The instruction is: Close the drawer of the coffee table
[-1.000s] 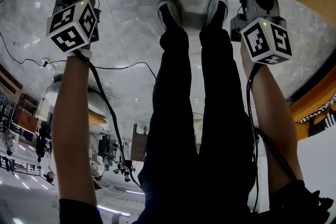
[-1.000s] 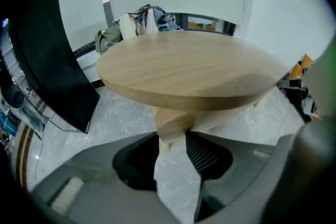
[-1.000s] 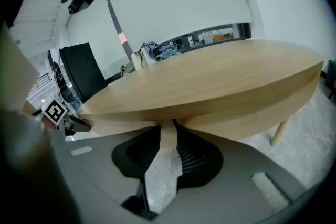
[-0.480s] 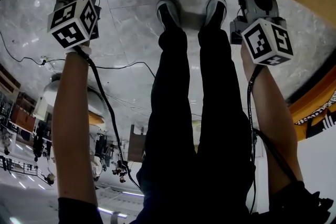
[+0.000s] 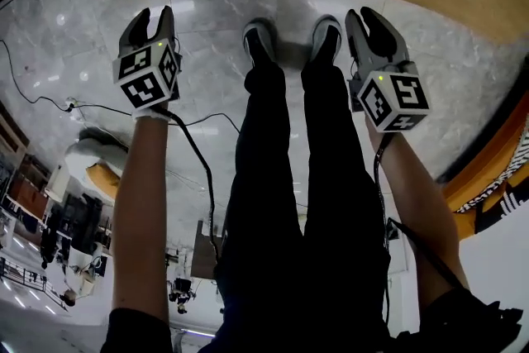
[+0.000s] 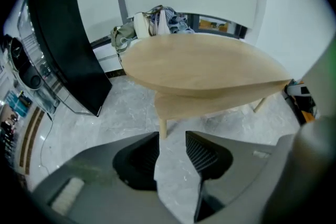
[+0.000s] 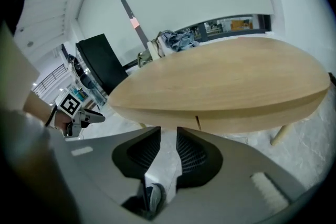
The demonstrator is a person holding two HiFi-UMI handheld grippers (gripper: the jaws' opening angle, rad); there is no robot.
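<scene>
Two hand-held grippers are held free in front of the wooden counter, its drawer pushed in.

Nearest, black-trousered legs ending in dark shoes with white soles are seen on the grey marble floor. Either side of the legs, the left hand-held gripper and the right hand-held gripper are held out on bare forearms, above the floor and apart from the counter. The left jaws are parted by a narrow gap with nothing between them. The right jaws have just been closing, yet a narrow gap is kept and nothing is gripped. Beyond, the light oval wooden counter is seen, the drawer lying flush under its top beside a thin vertical seam. Farther back, a black curved panel is stood against the wall.
</scene>
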